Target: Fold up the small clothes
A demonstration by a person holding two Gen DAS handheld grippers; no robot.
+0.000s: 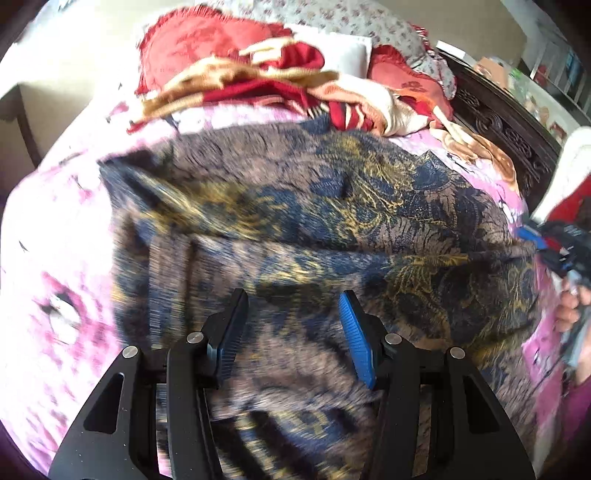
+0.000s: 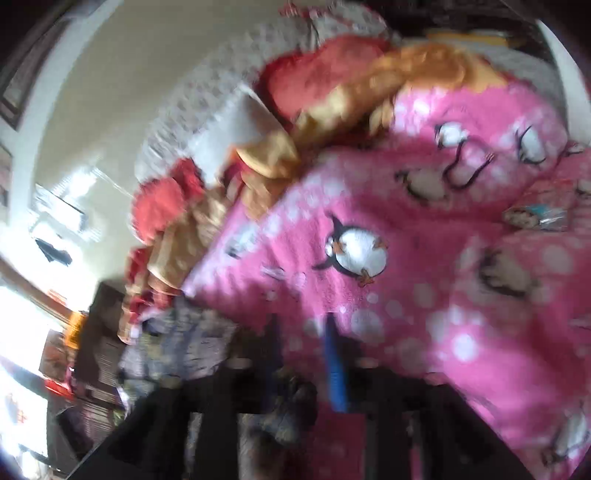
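Mid-fold: patterned garment (image 1: pixel 314 221) lay spread on pink blanket (image 2: pixel 424 258). Left gripper (image 1: pixel 293 332) spread, empty above it; right gripper (image 2: pixel 303 350) parted, apparently empty. Next: regrip an edge.

Premises: a bedroom in a home. A bed (image 1: pixel 55 229) carries a pink fleece blanket (image 2: pixel 461 280) printed with penguins. Beyond the left hand-held gripper (image 1: pixel 293 332), red fringed cushions (image 1: pixel 192 48), a floral pillow (image 1: pixel 332 18) and a rumpled red-and-gold blanket (image 1: pixel 258 85) are heaped. To its right runs a dark carved wooden bed frame (image 1: pixel 495 122).
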